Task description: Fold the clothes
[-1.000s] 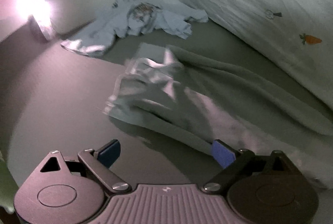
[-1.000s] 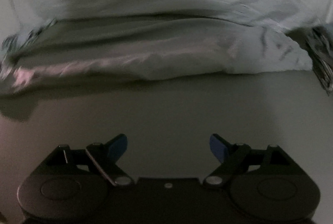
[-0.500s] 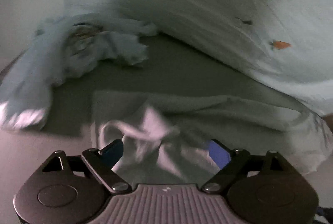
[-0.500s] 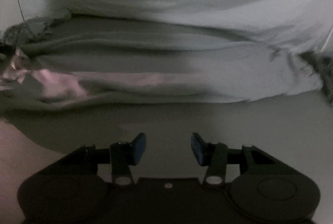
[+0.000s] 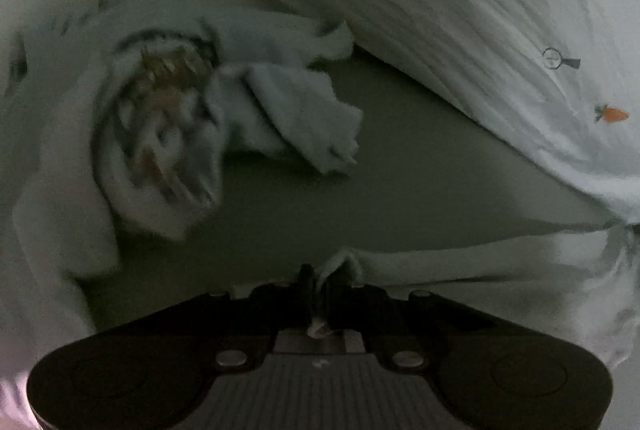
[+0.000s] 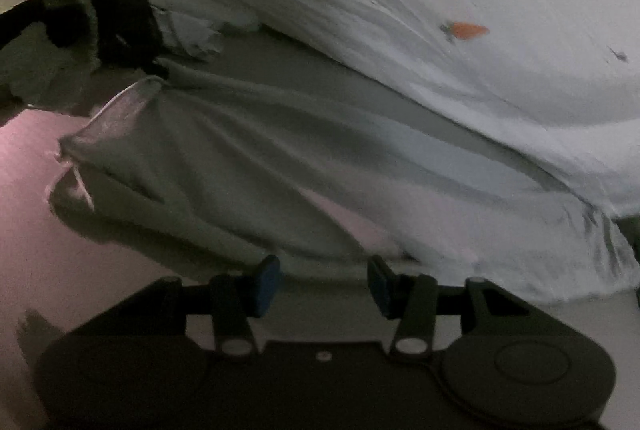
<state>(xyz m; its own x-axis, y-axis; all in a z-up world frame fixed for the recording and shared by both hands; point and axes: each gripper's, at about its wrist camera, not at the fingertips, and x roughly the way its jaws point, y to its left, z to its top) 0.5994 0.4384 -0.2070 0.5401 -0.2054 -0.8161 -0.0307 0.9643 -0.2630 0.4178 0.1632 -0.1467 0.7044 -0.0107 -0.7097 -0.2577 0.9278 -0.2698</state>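
Observation:
A grey-green garment (image 5: pixel 480 262) lies stretched along the bed, creased lengthwise (image 6: pixel 260 166). My left gripper (image 5: pixel 316 282) is closing its jaws on a corner of it, and a fold of the cloth is pinched between the fingers. The right wrist view shows that gripper (image 6: pixel 158 70) as a dark shape at the upper left, with the garment's far corner in it. My right gripper (image 6: pixel 322 282) stands half open just short of the garment's near edge. Nothing is between its blue pads (image 6: pixel 266 282).
A crumpled white shirt with a brown print (image 5: pixel 168 118) lies to the left of the garment. A white duvet with small carrot motifs (image 5: pixel 480 10) rises behind (image 6: pixel 500 78). Bare grey-green sheet (image 5: pixel 400 170) lies between them. Pink light falls on the sheet at the left (image 6: pixel 24 230).
My left gripper travelled over to the garment's corner and went from wide open to pinched on the cloth. My right gripper narrowed to half open and came closer to the garment's edge.

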